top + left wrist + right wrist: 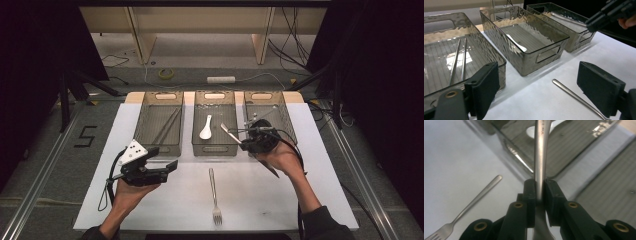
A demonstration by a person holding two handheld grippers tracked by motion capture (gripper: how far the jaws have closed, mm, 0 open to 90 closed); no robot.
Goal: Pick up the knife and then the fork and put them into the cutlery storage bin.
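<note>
my right gripper (239, 134) pinches a metal utensil (540, 157) by its handle, long axis pointing far-left, between the middle bin (215, 125) and right bin (270, 117). my left gripper (167, 165) hangs spread.

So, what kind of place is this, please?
Probably a lab or recording workspace, not a kitchen: a white-topped table with three sorting bins, loose cables on the floor, and dark curtains around it.
</note>
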